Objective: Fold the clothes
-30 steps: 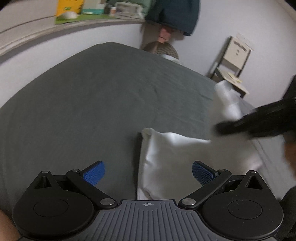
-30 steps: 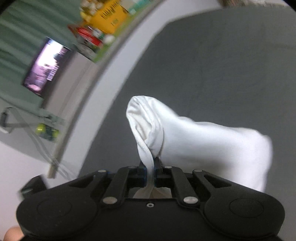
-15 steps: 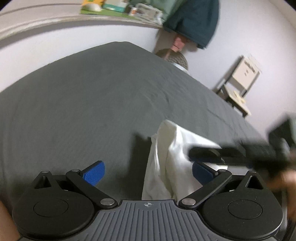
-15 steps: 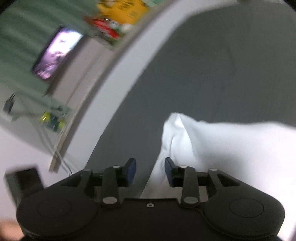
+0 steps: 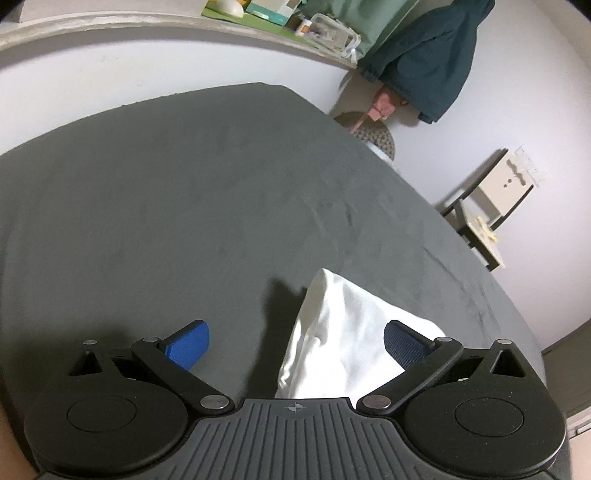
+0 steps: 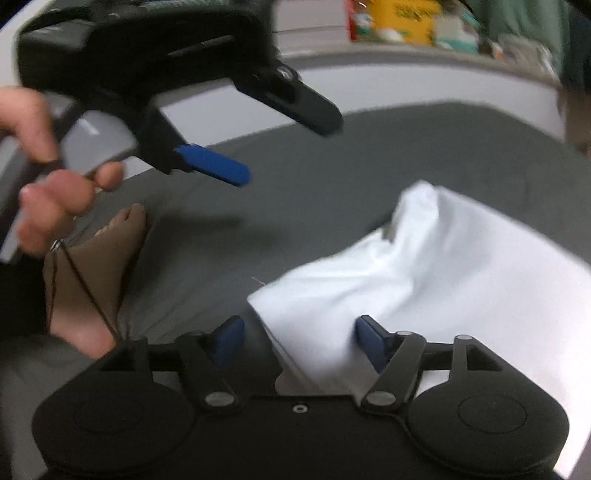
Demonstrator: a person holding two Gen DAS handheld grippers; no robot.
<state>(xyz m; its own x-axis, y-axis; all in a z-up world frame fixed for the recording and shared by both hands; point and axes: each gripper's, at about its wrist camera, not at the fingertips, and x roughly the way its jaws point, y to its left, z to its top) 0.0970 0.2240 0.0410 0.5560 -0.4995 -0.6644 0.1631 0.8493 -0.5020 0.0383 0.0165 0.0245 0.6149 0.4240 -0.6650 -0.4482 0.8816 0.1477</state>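
A white garment point(image 5: 343, 332) lies partly folded on the grey bed sheet point(image 5: 184, 206). My left gripper point(image 5: 295, 347) is open just above the sheet, and the garment's near corner lies between its blue pads point(image 5: 188, 349) without touching them. In the right wrist view the garment point(image 6: 443, 266) spreads to the right. My right gripper point(image 6: 301, 339) hovers over its near edge with its jaws opening; the cloth edge sits between the fingers and the pads do not press on it. The left gripper point(image 6: 288, 151) shows at the upper left of that view, held by a hand point(image 6: 37, 147).
A person's bare foot point(image 6: 96, 273) rests on the sheet left of the garment. Behind the bed runs a shelf point(image 5: 258, 22) with boxes. A dark teal jacket point(image 5: 428, 59) hangs on the wall above a woven basket point(image 5: 373, 136). A chair point(image 5: 487, 206) stands at the right.
The right gripper opened and let go of the white garment, which dropped flat onto the bed. It rolled and swung across, leaving the left wrist view. The left gripper sank toward the cloth.
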